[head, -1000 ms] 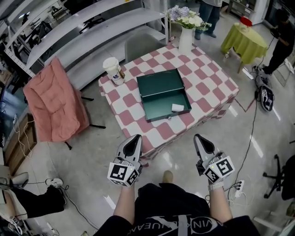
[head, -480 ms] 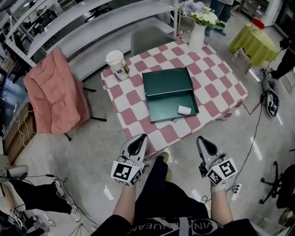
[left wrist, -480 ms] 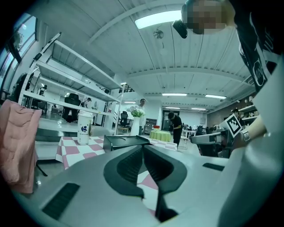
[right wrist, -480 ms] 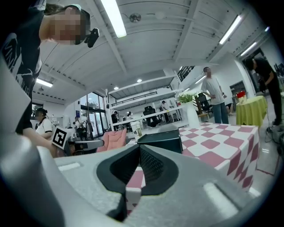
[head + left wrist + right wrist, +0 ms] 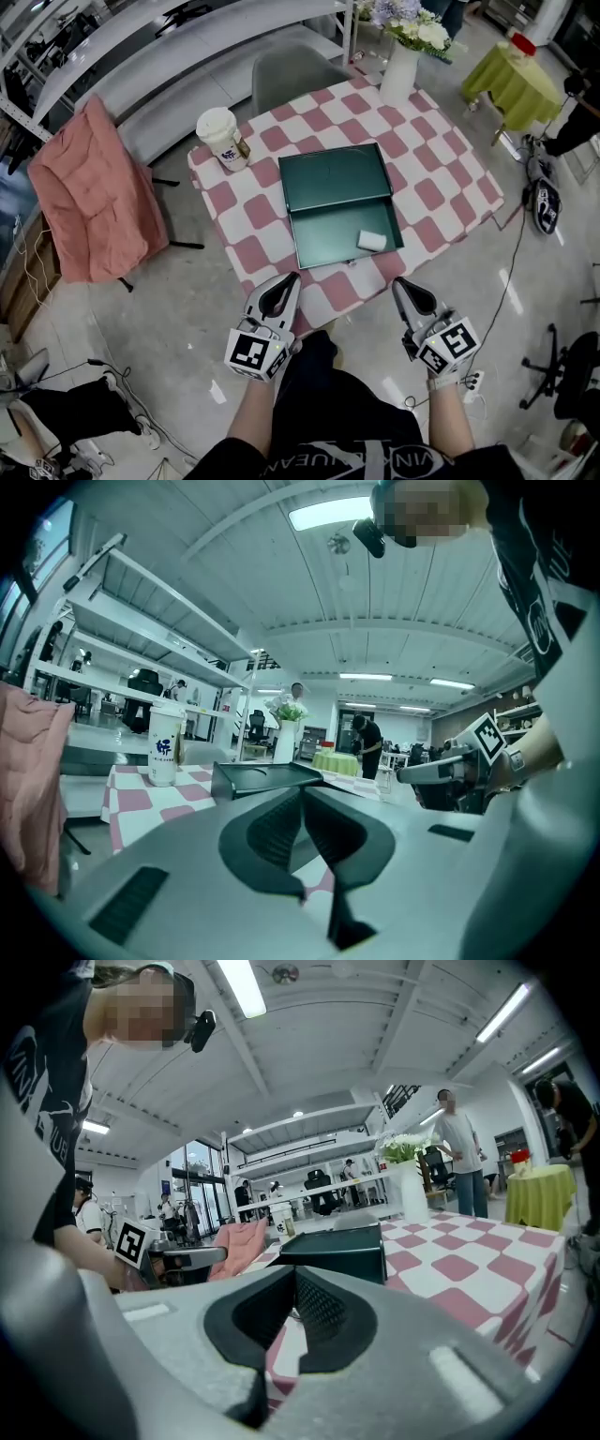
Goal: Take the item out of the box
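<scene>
A dark green box (image 5: 336, 180) lies open on the pink-and-white checked table (image 5: 441, 164), its lid folded back. A small white item (image 5: 371, 241) rests in the box's near right corner. Both grippers hover over the floor, just short of the table's near edge. My left gripper (image 5: 281, 287) is shut and holds nothing, and so is my right gripper (image 5: 413, 292). In the left gripper view the box (image 5: 262, 777) stands beyond the closed left gripper (image 5: 302, 795). In the right gripper view the box (image 5: 342, 1249) sits just past the closed right gripper (image 5: 294, 1275). The item is hidden in both gripper views.
A paper cup (image 5: 218, 137) stands at the table's far left corner and a white vase of flowers (image 5: 399, 67) at its far right. A chair draped in pink cloth (image 5: 84, 192) is to the left, a grey chair (image 5: 295, 80) behind, and a green-covered round table (image 5: 511, 82) is far right.
The view has shifted and the table now lies nearer to the grippers. Both grippers stay shut and empty, side by side at the same height.
</scene>
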A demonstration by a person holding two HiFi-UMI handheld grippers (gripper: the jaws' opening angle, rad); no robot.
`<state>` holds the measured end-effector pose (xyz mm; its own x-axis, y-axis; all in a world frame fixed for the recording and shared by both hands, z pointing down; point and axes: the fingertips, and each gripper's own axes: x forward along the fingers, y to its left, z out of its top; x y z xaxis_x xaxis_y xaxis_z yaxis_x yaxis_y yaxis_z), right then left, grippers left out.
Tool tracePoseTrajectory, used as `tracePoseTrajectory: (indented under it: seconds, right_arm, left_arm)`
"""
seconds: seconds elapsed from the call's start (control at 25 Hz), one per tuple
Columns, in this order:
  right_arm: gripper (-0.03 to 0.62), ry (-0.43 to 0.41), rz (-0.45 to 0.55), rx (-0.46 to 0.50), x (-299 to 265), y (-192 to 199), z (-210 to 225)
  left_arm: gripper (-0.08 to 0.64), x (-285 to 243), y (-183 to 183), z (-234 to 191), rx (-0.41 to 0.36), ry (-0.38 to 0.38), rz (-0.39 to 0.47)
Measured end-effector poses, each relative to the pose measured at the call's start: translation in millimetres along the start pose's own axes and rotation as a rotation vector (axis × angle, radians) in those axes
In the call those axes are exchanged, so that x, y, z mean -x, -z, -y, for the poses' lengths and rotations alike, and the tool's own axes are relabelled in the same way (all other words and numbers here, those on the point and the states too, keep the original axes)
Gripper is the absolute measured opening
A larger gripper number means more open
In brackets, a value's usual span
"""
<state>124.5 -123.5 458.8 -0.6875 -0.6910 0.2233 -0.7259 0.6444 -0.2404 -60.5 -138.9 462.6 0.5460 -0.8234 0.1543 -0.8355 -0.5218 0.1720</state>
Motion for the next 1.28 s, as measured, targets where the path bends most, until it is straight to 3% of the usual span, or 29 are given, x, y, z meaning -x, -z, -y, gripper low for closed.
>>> tracePoseTrajectory:
  seconds: [0.72,1.28]
  right_arm:
    - [0.006,-0.054,-0.202,0.084,-56,6,20]
    - [0.023,-0.147,-0.513,0.217,-88,16,37]
  left_arm:
    - [0.020,-33,4,-46,0.021,0.004,-0.065]
    - [0.021,-49,11,-50,0.036,0.022,-0.099]
